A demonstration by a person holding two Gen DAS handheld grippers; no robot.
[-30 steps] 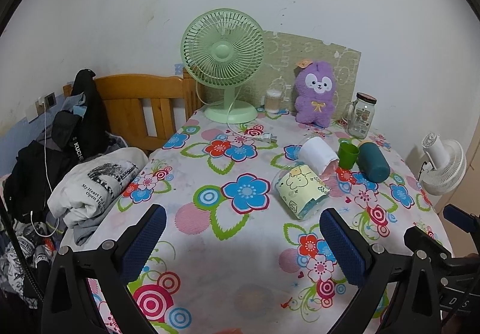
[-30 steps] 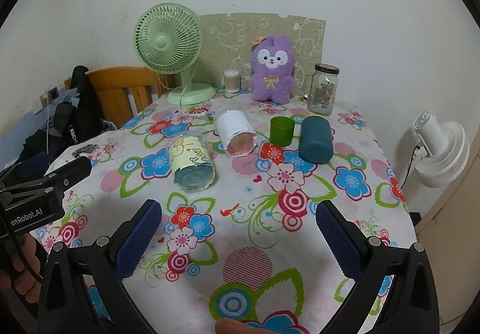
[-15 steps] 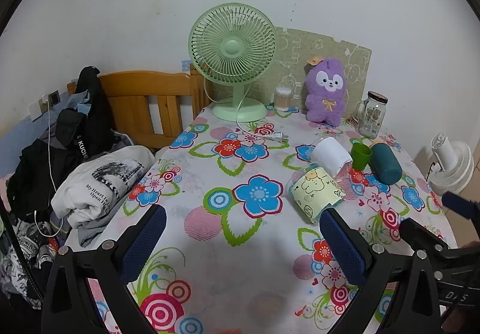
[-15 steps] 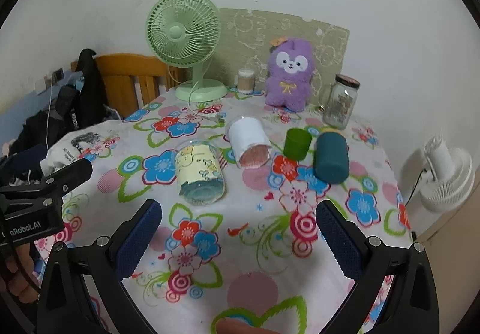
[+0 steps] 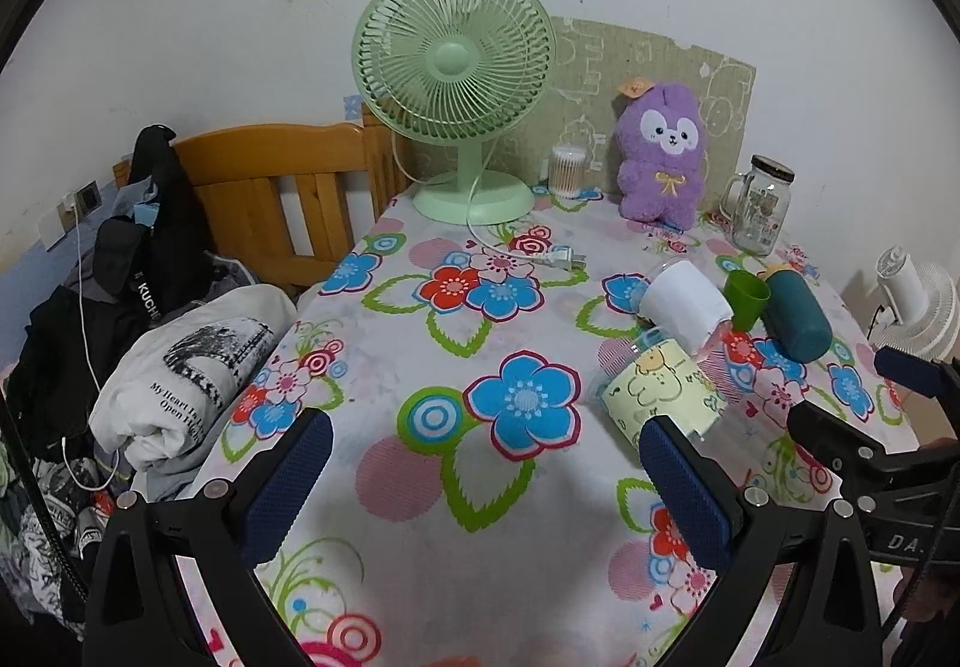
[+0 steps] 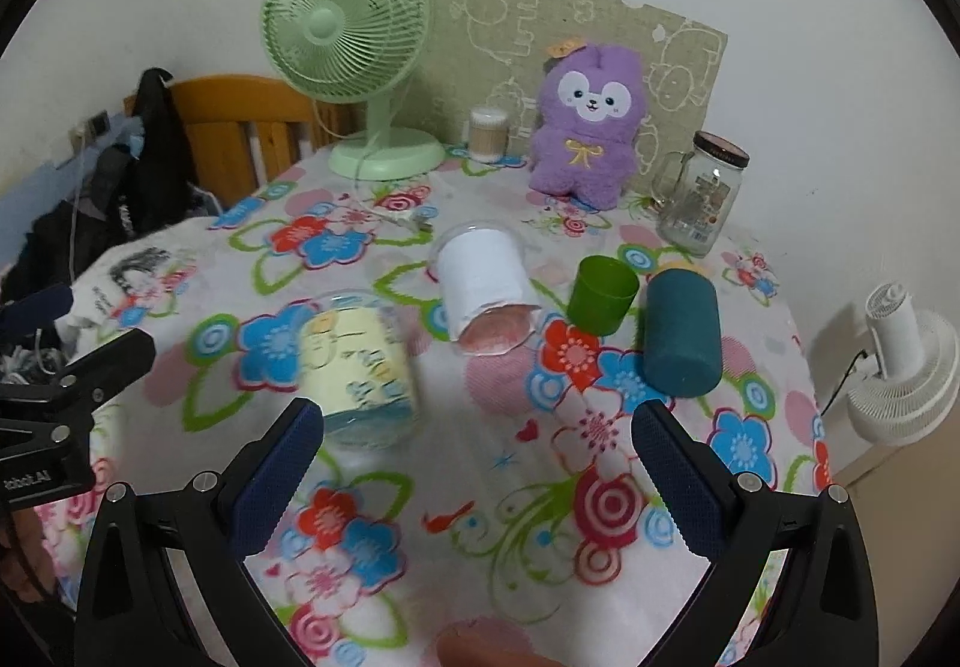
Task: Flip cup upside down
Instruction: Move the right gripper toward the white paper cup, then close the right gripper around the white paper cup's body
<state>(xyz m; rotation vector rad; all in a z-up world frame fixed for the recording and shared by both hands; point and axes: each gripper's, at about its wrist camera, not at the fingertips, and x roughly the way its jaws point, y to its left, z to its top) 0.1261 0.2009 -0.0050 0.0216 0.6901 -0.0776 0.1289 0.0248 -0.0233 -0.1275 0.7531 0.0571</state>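
Note:
Several cups sit on the floral tablecloth. A small green cup [image 6: 602,294] stands upright, mouth up; it also shows in the left wrist view [image 5: 746,299]. A dark teal cup [image 6: 681,331] lies beside it on the right. A clear cup with a white sleeve [image 6: 483,286] and a clear cup with a yellow cartoon sleeve [image 6: 360,367] lie on their sides. My right gripper [image 6: 477,481] is open and empty, short of the cups. My left gripper [image 5: 483,487] is open and empty, left of the yellow cup [image 5: 657,391].
A green desk fan [image 6: 354,43], a cotton-swab tub [image 6: 489,133], a purple plush [image 6: 585,121] and a glass jar mug [image 6: 702,199] line the table's back. The fan's plug [image 5: 561,259] lies on the cloth. Clothes [image 5: 180,361] and a wooden headboard [image 5: 282,193] are left; a white fan [image 6: 906,361] right.
Both grippers have moved forward and closer to the table, so the cups look larger. Both stay open and empty. The cups have not moved.

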